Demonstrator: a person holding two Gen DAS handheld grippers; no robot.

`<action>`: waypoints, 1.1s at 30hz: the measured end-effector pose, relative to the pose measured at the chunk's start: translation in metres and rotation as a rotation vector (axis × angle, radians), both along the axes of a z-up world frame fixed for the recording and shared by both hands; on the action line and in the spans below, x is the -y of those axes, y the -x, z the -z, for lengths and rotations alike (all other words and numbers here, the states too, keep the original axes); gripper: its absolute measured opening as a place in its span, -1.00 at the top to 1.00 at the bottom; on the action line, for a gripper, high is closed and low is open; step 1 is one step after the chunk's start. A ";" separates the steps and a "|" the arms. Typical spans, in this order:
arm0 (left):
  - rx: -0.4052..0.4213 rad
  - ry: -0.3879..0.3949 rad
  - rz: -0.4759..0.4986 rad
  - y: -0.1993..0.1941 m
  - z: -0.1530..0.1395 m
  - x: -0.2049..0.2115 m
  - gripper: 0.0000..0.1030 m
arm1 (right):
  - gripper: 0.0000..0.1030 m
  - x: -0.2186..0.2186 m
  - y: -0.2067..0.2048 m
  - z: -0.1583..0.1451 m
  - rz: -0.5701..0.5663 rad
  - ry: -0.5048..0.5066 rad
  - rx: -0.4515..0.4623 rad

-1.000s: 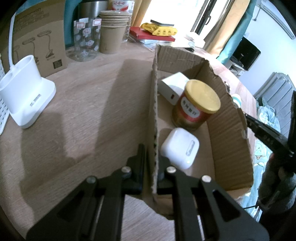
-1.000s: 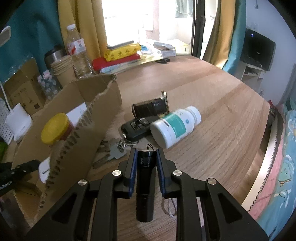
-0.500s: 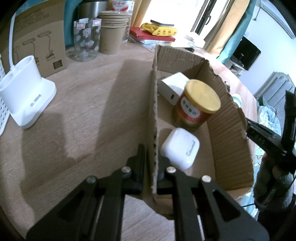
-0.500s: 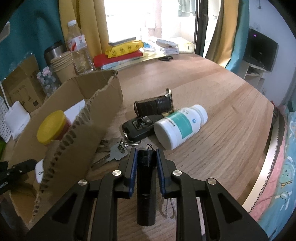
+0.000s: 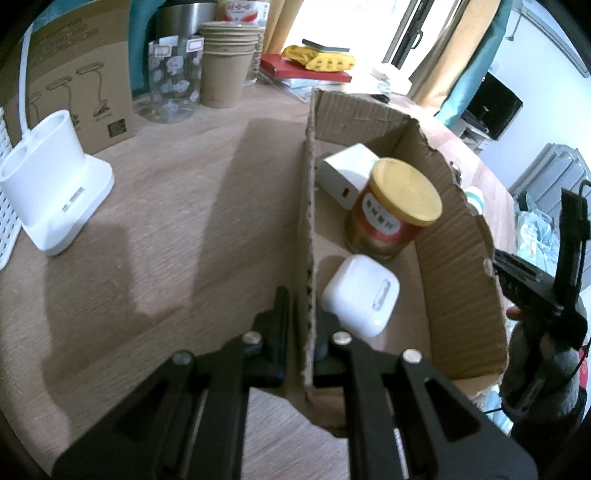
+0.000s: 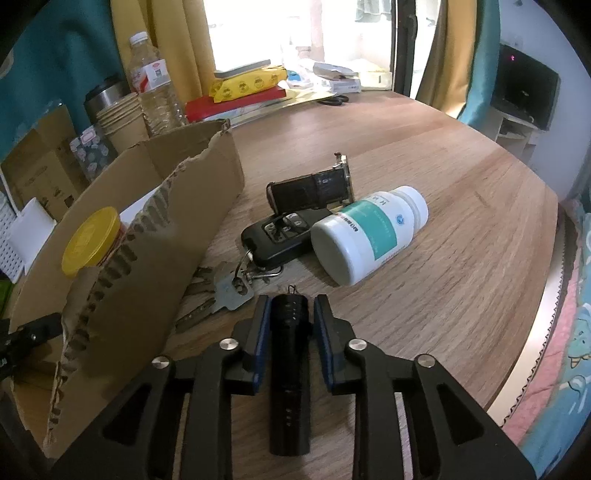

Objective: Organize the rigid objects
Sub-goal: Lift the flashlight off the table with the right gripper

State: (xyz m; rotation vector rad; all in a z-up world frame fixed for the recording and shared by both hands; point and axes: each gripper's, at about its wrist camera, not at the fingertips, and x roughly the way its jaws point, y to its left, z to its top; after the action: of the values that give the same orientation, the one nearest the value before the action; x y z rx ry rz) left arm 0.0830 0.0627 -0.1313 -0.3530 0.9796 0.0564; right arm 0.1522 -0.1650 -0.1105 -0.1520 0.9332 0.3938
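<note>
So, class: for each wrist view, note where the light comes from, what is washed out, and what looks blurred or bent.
Left wrist view: the window behind is blown out; broad soft shadows fall on the table; the cardboard box wall bows with the fisheye. Right wrist view: the window glares white; the table edge curves; the black flashlight between the fingers stays sharp.

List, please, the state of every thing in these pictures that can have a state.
cardboard box: open on top, wall pinched.
left gripper: shut on the box wall.
right gripper: opening, flashlight between.
black flashlight: lying flat.
white pill bottle: on its side, capped.
yellow-lidded can: upright, closed.
white case: closed.
</note>
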 end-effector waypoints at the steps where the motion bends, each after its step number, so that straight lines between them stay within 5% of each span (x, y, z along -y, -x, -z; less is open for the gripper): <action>1: 0.000 -0.001 0.001 0.000 0.000 0.001 0.84 | 0.47 0.000 0.002 0.000 -0.002 0.005 0.001; 20: 0.001 -0.001 0.001 0.000 0.001 0.000 0.84 | 0.35 0.001 0.028 0.003 -0.026 0.070 0.016; 24: 0.002 -0.001 0.001 0.000 0.001 0.001 0.84 | 0.58 0.001 0.029 0.004 -0.025 0.080 0.020; 33: 0.003 -0.002 0.002 0.000 0.001 0.001 0.84 | 0.58 0.002 0.033 -0.010 -0.041 0.056 0.035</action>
State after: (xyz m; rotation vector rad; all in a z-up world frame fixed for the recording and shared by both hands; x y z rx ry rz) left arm 0.0827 0.0622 -0.1323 -0.3502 0.9772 0.0556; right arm 0.1190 -0.1669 -0.1005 -0.2284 0.9084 0.4017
